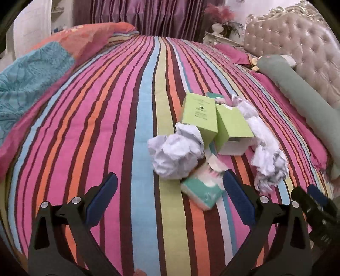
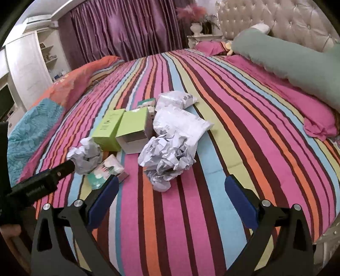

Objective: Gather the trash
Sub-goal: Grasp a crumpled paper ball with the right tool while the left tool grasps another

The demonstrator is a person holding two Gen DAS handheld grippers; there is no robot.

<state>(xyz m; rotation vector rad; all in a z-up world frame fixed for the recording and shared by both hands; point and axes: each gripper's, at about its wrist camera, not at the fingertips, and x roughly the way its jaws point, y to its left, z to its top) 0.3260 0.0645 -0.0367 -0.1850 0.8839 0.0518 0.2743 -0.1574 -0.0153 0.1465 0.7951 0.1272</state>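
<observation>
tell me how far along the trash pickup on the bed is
Nothing looks collected yet. The left hand-held gripper and right hand-held gripper are both open and empty above the bedspread. Left to gather: two crumpled paper balls, two green boxes, a teal packet and white plastic bags.

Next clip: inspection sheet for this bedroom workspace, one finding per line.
Surface: striped bedspread, trash clustered mid-bed.
Job's things: two crumpled paper balls; two green boxes, the second open-ended; white plastic bags; teal tissue pack.
Clutter: green bolster, pink pillow, folded quilt.
Grippers: left gripper jaws open, empty; right gripper jaws open, empty, short of the trash.
Cables: nothing seen.
Surroundings: purple curtain, tufted headboard, white shelving.
</observation>
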